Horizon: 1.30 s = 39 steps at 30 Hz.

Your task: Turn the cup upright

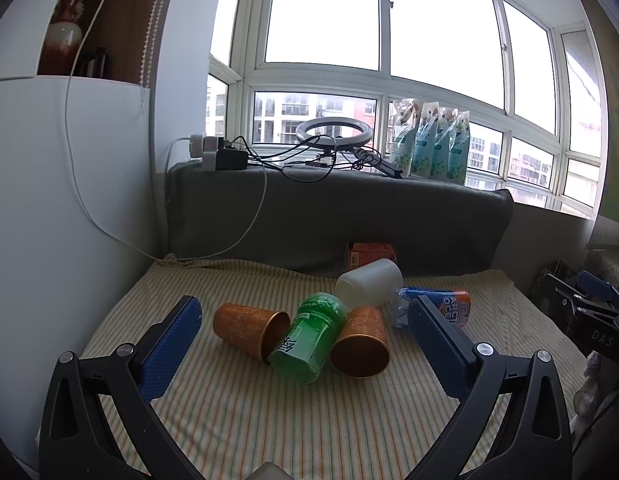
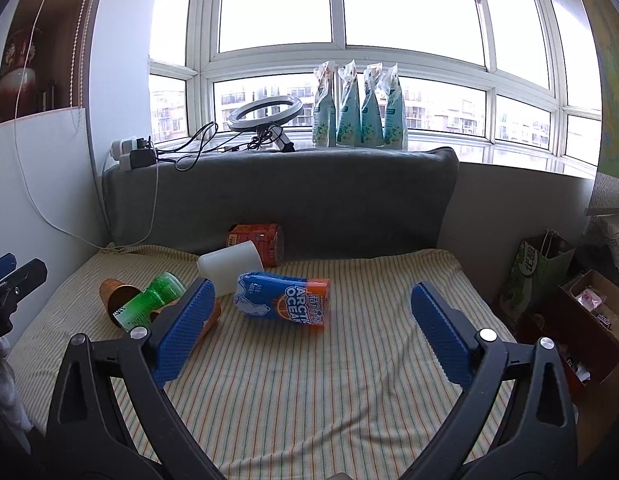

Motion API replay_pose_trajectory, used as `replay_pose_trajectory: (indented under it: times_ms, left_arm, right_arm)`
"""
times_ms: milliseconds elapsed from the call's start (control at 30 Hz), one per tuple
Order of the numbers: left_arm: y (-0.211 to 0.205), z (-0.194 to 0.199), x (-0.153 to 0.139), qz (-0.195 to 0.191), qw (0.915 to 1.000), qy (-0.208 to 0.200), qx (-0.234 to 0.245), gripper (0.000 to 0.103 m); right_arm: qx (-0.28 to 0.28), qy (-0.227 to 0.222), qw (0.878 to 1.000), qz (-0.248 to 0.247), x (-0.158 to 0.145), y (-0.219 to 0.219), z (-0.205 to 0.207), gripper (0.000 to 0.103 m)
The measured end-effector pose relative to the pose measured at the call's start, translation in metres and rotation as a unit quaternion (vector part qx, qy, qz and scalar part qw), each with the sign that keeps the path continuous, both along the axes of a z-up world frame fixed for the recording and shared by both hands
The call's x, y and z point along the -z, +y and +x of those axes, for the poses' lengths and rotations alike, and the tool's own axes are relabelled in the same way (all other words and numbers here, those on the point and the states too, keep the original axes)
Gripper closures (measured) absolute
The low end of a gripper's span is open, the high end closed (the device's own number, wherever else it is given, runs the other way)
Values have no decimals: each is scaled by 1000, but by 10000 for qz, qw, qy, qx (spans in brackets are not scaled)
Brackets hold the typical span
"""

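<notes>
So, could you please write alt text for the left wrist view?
The open left gripper hovers over a striped cloth where two copper cups, a green bottle and a white cup lie tipped over together.

Two copper cups (image 1: 251,330) (image 1: 361,344), one white cup (image 1: 369,282), four pouches (image 1: 429,140).

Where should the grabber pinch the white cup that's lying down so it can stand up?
Probably across the middle of the white cup, fingers on its two round sides, coming from above. It lies on its side on the striped cloth, and the green bottle crowds its near side.
</notes>
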<state>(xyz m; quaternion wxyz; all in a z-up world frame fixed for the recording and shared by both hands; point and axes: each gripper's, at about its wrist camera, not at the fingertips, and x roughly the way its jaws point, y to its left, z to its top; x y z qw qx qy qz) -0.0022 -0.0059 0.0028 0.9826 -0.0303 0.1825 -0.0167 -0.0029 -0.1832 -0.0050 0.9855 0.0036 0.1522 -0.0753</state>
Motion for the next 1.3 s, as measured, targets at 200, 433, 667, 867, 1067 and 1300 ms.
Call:
replay_pose_trajectory:
  times_ms: [200,433,667,867,1067,1300]
  left_arm:
    - [1,0,0,-3,10000,-8,11,0]
    - [0,0,0,3,10000,-5,15,0]
    - [0,-1,0,10,10000,-8,39,0]
    - [0,-1,1,4,10000,3,55,0]
    - [0,0,2,11,10000,13,80,0]
    - [-1,0,3,15,9999,21,102,0]
  right_arm:
    - [32,-37,10000,-21,-1,0,-2,3]
    - [41,-60,10000,-56,-2,2,-3,3]
    - [24,-14,10000,-57,-1,3,-2,3]
    - [24,-10,10000,-60,-1,3,-2,3]
    - [26,-2,10000,-58,-1,3,-1,3]
    - [20,4,10000,-48,0,3,-1,3]
